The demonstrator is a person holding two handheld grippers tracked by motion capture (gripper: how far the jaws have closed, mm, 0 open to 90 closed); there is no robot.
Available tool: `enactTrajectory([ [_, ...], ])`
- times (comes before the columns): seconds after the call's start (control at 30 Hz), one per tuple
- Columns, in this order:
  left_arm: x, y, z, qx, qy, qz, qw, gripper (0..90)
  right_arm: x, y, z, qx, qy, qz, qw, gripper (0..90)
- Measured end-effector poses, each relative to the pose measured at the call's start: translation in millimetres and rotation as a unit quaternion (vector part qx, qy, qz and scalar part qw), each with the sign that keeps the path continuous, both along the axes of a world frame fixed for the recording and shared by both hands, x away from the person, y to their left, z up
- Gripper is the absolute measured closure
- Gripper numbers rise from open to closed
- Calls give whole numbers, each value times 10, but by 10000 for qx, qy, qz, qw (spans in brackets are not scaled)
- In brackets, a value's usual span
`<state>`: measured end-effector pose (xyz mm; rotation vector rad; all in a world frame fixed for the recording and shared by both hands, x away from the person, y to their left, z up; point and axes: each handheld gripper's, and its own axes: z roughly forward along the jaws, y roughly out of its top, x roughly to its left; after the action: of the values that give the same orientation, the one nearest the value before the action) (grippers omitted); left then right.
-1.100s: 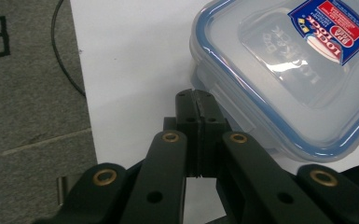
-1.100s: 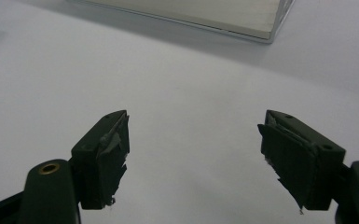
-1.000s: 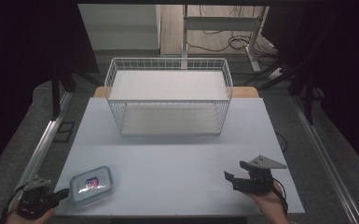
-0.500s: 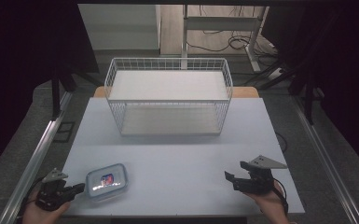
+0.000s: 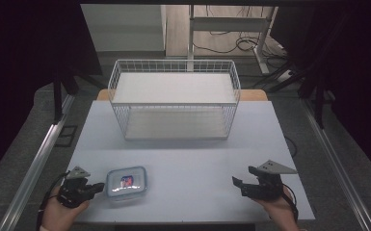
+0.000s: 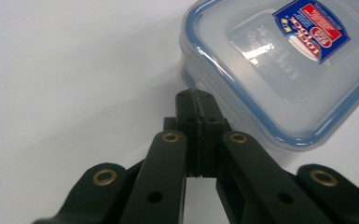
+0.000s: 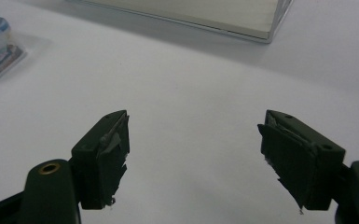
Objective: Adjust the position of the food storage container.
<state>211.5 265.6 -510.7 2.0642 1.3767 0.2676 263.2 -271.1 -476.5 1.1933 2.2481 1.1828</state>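
One lidded container [image 6: 279,65] touches the closed left tool's [image 6: 196,100] tip.

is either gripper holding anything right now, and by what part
Nothing is held. The left gripper is shut empty beside the container; the right gripper is open over bare table.

The box [image 5: 126,182] was clear plastic with a blue rim, and its lid carried a label [image 6: 315,29] in red and blue with white lettering and a small yellow mark. Both grippers, left [image 5: 94,188] and right [image 5: 237,184], were black, the left one with brass-coloured rivets along its arms. A grey plate [image 5: 273,167] topped the right gripper. The table [image 5: 188,159] was plain pale grey-white. The basket [image 5: 173,66] was white wire.
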Motion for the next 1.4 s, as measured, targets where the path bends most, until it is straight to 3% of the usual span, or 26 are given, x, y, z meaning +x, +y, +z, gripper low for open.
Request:
enactTrajectory([
  [0.4,204,-340,54,-48,-67,-391,9992,899,1,-13,3,-1,-21,-5,10000,238],
  [0.87,382,-752,92,-209,-82,-890,9958,899,5,-19,-2,-21,-28,-14,10000,238],
  [1.4,398,-1025,106,-247,-36,-1290,9913,899,11,-17,-12,-21,-4,-19,10000,238],
])
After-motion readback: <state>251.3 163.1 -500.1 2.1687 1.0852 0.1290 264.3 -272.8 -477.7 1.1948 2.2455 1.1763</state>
